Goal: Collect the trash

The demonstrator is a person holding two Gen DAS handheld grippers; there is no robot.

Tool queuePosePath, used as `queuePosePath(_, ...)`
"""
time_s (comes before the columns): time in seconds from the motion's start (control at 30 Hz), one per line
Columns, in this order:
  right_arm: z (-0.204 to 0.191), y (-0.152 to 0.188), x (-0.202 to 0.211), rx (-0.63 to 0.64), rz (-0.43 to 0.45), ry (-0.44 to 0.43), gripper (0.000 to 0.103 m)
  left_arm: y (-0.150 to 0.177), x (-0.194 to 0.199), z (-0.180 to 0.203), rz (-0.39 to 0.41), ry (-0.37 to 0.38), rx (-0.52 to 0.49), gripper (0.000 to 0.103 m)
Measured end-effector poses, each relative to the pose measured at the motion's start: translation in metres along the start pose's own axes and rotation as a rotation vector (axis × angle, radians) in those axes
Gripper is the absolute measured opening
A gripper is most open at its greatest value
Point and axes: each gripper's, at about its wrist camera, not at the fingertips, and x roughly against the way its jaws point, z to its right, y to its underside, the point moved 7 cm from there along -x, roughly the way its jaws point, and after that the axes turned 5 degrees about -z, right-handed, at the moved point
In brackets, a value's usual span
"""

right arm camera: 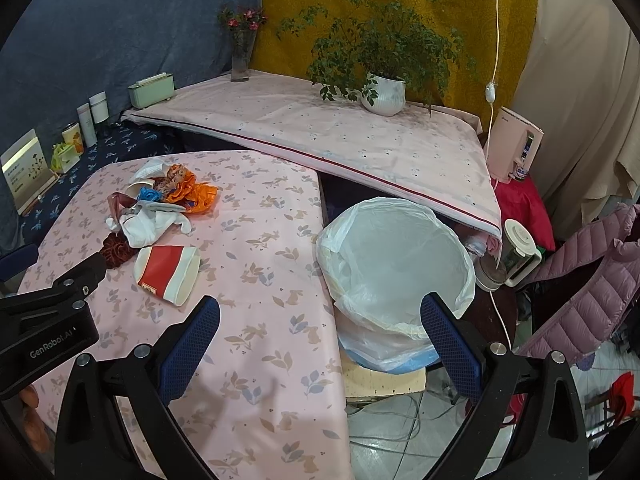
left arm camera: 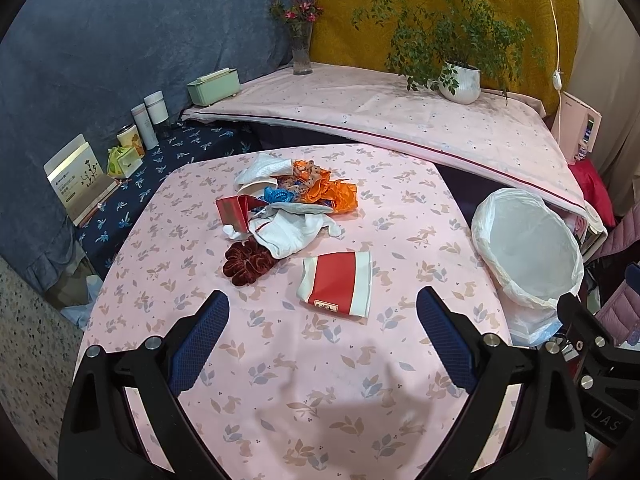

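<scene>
Presently, both grippers are held wide apart and empty: the left gripper [left arm camera: 322, 312] above the table [left arm camera: 280, 380], the right gripper [right arm camera: 320, 318] over the table edge beside the lined bin [right arm camera: 394, 264]. A flattened red-and-white cup [left arm camera: 336, 284] is found apart from the trash pile [left arm camera: 288, 200], just beside a dark red scrunchie [left arm camera: 248, 260].

tablecloth [left arm camera: 304, 380]: matt cloth | bin liner [right arm camera: 394, 256]: thin glossy plastic | scrunchie [left arm camera: 249, 260]: velvet
</scene>
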Motion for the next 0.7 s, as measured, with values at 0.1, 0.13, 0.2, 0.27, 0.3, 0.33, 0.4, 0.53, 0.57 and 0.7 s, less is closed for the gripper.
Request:
queuePosePath(0.1, 0.0, -0.0001, 0.0006, -0.001, 0.0, 0.003, 0.096, -0.0005, 0.0003, 0.0, 0.001, 0.001, 0.0, 0.09)
queuePosePath(0.13, 0.0003, -0.0003, 0.0007, -0.002, -0.001, 0.004, 0.096, -0.0008, 0.0004, 0.0, 0.002, 0.001, 0.001, 0.09)
queuePosePath(0.2, 0.0013, -0.0005, 0.0009, -0.004, 0.0, 0.007, 0.096, -0.0012, 0.0008, -0.0001, 0.005, 0.001, 0.002, 0.09)
queuePosePath(0.27, 0.0029, 0.0005, 0.0011, -0.007, 0.001, 0.008, 0.096, -0.0019, 0.0013, 0.0, 0.007, 0.001, 0.003, 0.09)
queuePosePath(0.3, 0.0032, 0.0003, 0.0013, -0.008, 0.002, 0.008, 0.096, -0.0021, 0.0013, 0.0002, 0.007, 0.002, 0.004, 0.09)
queuePosePath(0.33, 0.0036, 0.0009, 0.0013, -0.009, 0.003, 0.009, 0.096, -0.0024, 0.0016, 0.0006, 0.008, 0.004, 0.005, 0.09)
queuePosePath(0.4, 0.0044, 0.0013, 0.001, -0.012, 0.004, 0.011, 0.096, -0.0026, 0.002, 0.0014, 0.01, 0.007, 0.006, 0.09)
queuePosePath(0.53, 0.0053, 0.0018, 0.0014, -0.017, 0.008, 0.012, 0.096, -0.0027, 0.0019, 0.0033, 0.01, 0.011, 0.008, 0.09)
queuePosePath(0.57, 0.0052, 0.0018, 0.0021, -0.018, 0.01, 0.012, 0.096, -0.0027, 0.002, 0.0038, 0.01, 0.012, 0.009, 0.09)
queuePosePath(0.7, 0.006, 0.0017, 0.0024, -0.023, 0.015, 0.015, 0.096, -0.0017, 0.0022, 0.0043, 0.014, 0.013, 0.009, 0.09)
